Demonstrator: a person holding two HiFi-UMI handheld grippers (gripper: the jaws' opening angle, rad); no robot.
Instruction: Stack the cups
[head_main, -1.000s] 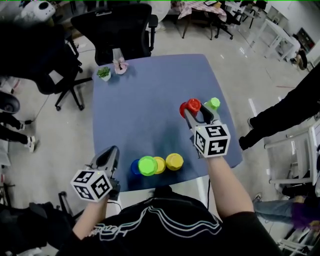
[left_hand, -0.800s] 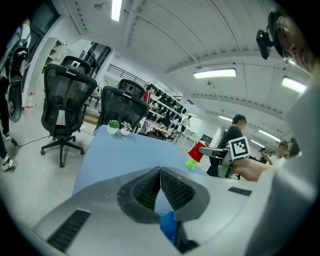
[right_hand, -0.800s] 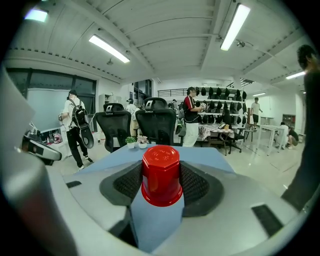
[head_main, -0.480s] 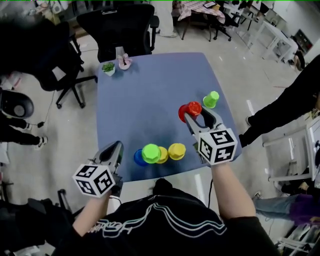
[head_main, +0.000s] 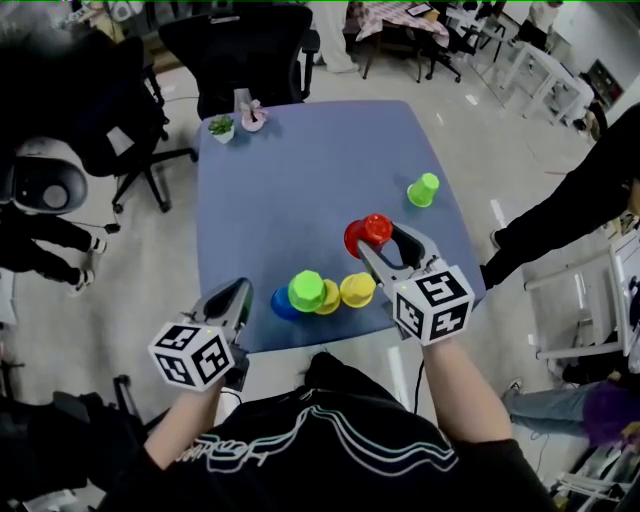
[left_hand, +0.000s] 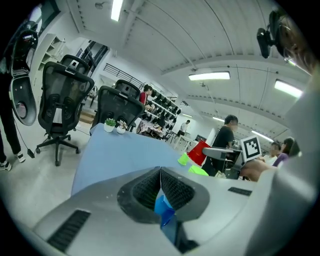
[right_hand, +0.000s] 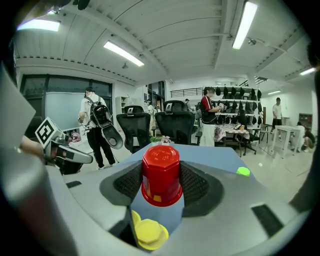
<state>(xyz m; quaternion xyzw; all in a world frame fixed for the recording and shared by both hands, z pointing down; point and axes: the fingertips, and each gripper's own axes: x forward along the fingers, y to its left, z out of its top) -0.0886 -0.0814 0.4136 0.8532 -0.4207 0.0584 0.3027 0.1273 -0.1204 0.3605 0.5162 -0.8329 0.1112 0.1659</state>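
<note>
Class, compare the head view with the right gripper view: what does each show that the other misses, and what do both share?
Head view only: the blue cup and the green cup next to it near the table's front edge. Right gripper view only: ceiling lights and wall shelves. Both: the right gripper shut on the red cup, the yellow cup, and a lone green cup farther off.

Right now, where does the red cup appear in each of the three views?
Head view: red cup right of centre, in the right tongs.
Left gripper view: red cup right of centre, far off.
Right gripper view: red cup dead centre, gripped.
Shared landmark: lone green cup.
</note>
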